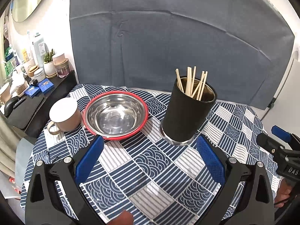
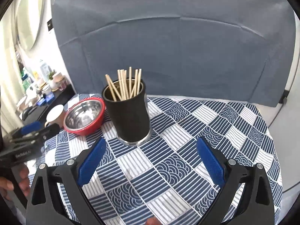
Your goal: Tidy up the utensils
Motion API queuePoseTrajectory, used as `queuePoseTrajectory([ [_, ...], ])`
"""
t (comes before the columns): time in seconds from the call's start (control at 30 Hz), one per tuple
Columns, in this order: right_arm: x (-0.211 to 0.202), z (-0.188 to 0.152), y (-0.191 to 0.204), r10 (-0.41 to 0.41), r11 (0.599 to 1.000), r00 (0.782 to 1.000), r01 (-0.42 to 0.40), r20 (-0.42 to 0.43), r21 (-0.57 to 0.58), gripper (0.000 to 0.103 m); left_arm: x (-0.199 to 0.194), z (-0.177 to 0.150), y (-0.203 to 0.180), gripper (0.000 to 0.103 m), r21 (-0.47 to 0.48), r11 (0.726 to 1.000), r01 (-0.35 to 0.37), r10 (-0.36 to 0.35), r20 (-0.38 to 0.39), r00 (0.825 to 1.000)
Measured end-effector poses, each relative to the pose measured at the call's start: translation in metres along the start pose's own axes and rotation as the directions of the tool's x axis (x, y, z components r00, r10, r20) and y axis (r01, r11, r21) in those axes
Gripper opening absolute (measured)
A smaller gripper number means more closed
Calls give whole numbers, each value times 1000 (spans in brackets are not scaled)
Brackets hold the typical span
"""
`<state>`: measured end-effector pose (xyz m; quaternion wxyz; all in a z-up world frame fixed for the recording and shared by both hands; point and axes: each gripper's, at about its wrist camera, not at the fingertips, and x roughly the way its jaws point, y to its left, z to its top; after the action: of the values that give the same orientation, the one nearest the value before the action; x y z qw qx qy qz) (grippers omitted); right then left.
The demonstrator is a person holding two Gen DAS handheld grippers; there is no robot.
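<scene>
Both pairs of tongs hang spread wide above the desk with nothing between their blue pads: the left tongs [image 1: 150, 161] fill the bottom of the left wrist view, the right tongs [image 2: 151, 161] the bottom of the right wrist view. Each also shows at the edge of the other's frame.

The pale wooden chopsticks [image 1: 193, 82] all stand, fanned and leaning, in the tall black cylindrical holder with a steel base [image 1: 185, 114], right of centre in the left view and just left of centre in the right view [image 2: 129, 114]. To its left in the frame, near but apart, sits the empty stainless steel bowl with a red rim [image 1: 116, 112], and left of that, just beside it, the beige ceramic mug with a white inside [image 1: 63, 114]. All three rest on the blue-and-white patterned tablecloth [image 1: 153, 161] covering the desk.

No loose utensil shows on the cloth, so the sorting looks either finished or at a pause between steps; which, the frames do not settle. If anything remains, it is probably tidying the splayed chopsticks or shifting the holder. That would call for bringing one pair of tongs forward and level with the holder's wall, closing gently so the tall, narrow cup does not tip.
</scene>
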<state>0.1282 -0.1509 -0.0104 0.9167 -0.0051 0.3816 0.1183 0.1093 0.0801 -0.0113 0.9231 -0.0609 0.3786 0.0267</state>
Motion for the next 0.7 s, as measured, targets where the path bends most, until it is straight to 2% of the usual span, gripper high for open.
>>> queuePoseTrajectory([
  [0.23, -32, -9, 7, -2, 1000, 1000, 2, 6, -5, 93, -38, -8, -15, 97, 60, 998, -6, 5, 14, 1000],
  [0.33, -43, -11, 12, -16, 1000, 999, 15, -39, -20, 94, -50, -10, -16, 97, 40, 999, 31, -32, 13, 999],
  [0.5, -73, -8, 15, -25, 999, 999, 25, -22, -20, 94, -63, -10, -21, 97, 43, 998, 56, -55, -7, 998],
  [0.63, -101, -7, 19, -67, 997, 997, 68, 41, -37, 95, -79, -11, -28, 97, 72, 997, -6, 4, 41, 999],
  [0.7, -110, -8, 21, -60, 998, 997, 62, 46, -33, 95, -86, -11, -31, 97, 85, 996, -13, 9, 46, 999],
])
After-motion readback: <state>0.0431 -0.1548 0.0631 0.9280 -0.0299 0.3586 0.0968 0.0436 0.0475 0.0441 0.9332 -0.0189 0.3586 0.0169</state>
